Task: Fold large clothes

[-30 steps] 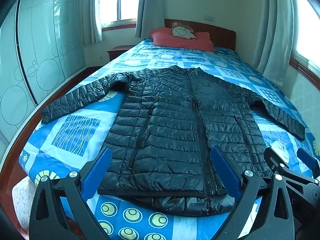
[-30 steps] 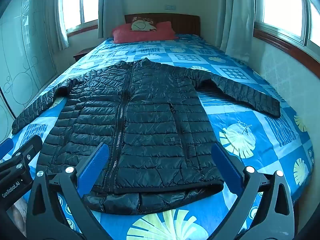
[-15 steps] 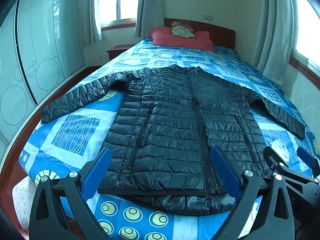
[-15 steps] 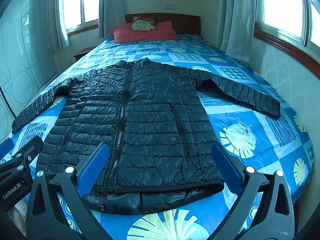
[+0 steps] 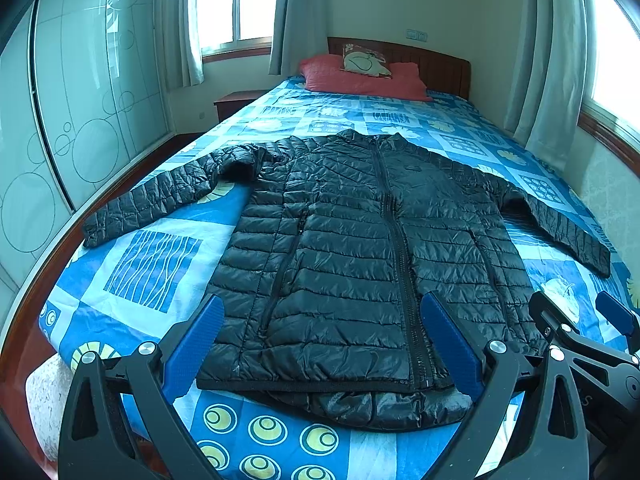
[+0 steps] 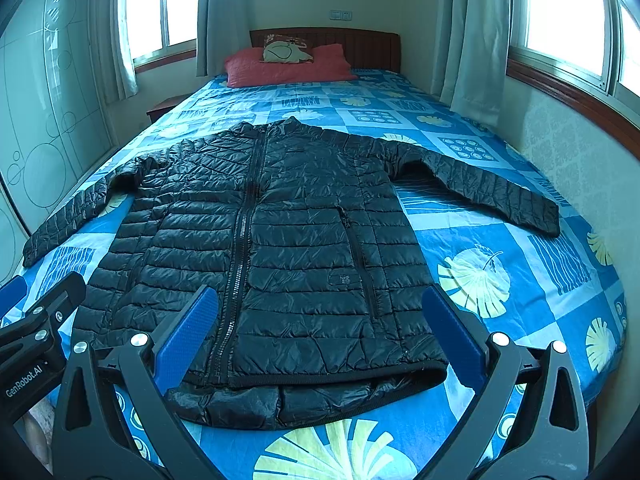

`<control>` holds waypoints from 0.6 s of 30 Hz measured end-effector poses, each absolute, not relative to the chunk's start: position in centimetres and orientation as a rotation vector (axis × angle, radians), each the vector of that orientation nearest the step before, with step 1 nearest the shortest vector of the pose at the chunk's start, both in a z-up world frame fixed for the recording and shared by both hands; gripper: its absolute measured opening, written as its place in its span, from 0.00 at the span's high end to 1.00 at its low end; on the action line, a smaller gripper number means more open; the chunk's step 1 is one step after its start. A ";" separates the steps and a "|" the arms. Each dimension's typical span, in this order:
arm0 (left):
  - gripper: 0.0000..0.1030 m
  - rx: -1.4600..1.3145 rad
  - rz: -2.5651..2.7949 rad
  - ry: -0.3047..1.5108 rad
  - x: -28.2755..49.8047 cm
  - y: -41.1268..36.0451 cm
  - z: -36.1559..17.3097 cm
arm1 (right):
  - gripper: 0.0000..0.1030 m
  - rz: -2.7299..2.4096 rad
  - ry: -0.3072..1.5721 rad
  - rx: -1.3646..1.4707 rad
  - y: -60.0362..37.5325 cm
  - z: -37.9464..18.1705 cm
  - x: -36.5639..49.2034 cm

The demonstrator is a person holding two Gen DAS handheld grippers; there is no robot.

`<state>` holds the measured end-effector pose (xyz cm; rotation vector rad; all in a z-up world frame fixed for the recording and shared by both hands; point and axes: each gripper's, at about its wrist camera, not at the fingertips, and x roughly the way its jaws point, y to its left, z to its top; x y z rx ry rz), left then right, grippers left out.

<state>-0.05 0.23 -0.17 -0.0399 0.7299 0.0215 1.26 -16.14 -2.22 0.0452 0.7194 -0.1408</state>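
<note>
Hovering both at the foot of the bed [image 5: 152, 256]: left hand-held gripper [image 5: 324, 344] and right hand-held gripper [image 6: 328, 332], jaws spread wide, nothing held. Black quilted puffer jacket [image 6: 280, 240] lies flat on the blue patterned bedspread, zipped, collar toward the pillows [image 6: 288, 62], sleeves spread to either side. Judged light, soft, puffy, with a slick shell; likely to slide and spring back. I plan to pinch a sleeve cuff [image 5: 100, 228] or hem corner, taking a deep bite.

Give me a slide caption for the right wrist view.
Black puffer jacket spread flat, zipped, sleeves out, on a blue patterned bed; open right gripper hovers above the hem.
</note>
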 end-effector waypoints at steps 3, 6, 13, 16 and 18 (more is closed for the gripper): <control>0.05 -0.038 0.022 0.732 0.0 0.3 -0.2 | 0.02 -0.140 0.718 0.044 -16.1 -2.2 1.3; 0.05 -0.036 0.023 0.737 0.2 0.4 -0.4 | 0.02 -0.139 0.717 0.044 -16.0 -2.3 1.3; 0.05 -0.039 0.024 0.744 0.2 0.4 -0.6 | 0.02 -0.138 0.718 0.043 -16.0 -2.1 1.3; 0.05 -0.045 0.027 0.749 0.3 0.6 -0.8 | 0.02 -0.137 0.714 0.042 -15.9 -2.2 1.2; 0.05 -0.045 0.028 0.752 0.3 0.7 -0.9 | 0.02 -0.136 0.713 0.042 -15.9 -2.0 1.2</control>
